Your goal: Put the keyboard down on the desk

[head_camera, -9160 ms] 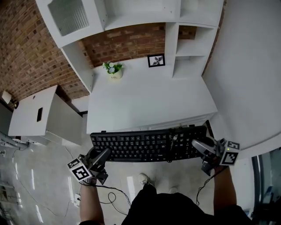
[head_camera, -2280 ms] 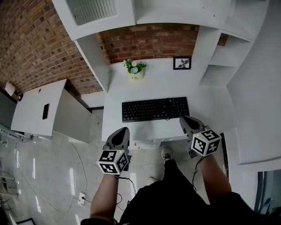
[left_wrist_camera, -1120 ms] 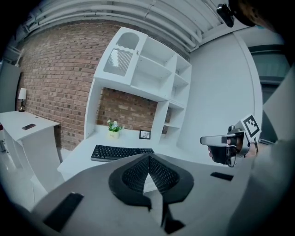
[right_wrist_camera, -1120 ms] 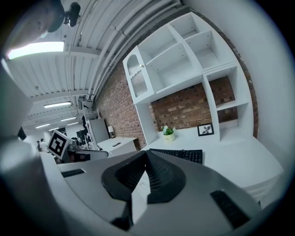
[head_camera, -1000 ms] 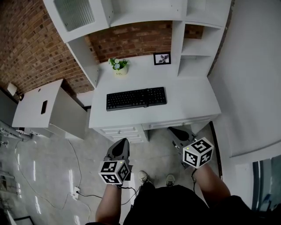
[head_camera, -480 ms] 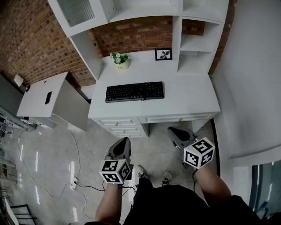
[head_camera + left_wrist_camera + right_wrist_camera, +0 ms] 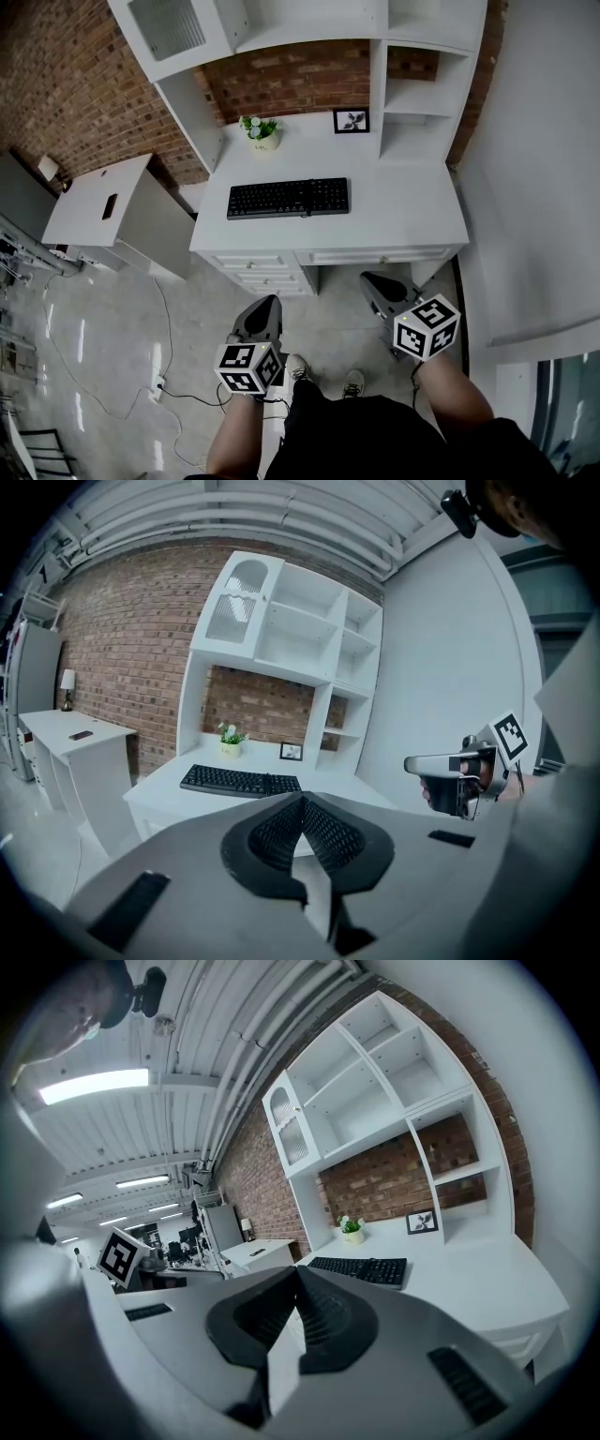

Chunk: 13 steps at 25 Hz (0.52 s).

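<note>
Well off the desk (image 7: 412, 223) edge, left gripper (image 7: 266, 303) and right gripper (image 7: 372, 280) hang, fingers (image 7: 275, 832) together.

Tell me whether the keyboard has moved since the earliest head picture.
Yes. The keyboard went from beyond the front edge of the desk onto its top, toward the potted plant, where it now lies flat.

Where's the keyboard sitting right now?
In the head view, the keyboard lies flat on the white desk, toward its left half, just in front of the potted plant and the framed picture.
</note>
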Available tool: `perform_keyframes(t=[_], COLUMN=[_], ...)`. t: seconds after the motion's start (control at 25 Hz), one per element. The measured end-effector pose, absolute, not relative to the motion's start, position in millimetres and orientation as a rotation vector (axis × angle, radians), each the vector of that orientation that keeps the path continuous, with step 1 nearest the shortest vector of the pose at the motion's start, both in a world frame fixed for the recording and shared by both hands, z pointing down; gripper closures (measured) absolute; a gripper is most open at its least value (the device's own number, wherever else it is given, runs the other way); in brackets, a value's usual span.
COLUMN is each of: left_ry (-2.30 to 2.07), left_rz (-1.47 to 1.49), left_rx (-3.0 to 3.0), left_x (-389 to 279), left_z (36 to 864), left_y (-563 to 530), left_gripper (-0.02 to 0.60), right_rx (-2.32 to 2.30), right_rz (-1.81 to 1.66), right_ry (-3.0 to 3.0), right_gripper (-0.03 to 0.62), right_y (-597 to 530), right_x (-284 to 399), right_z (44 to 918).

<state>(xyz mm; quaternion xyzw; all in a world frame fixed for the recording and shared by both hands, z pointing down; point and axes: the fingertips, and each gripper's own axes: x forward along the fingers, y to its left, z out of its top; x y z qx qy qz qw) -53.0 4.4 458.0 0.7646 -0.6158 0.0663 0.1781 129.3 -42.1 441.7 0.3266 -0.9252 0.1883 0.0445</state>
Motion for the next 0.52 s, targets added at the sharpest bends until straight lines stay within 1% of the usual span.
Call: perform_keyframes(t=[0.52], left_ry=[-1.746], left_rz=[0.198], left_rx=[2.147], left_x=[-55.6], left_z=[462.4], left_y=[10.2], left_gripper=[0.563], right_rx=[1.003], right_rz=[0.582], right_ry=[-2.831], right_gripper=[0.577], right_y=[-41.8], right_x=[129.0], right_z=[442.2])
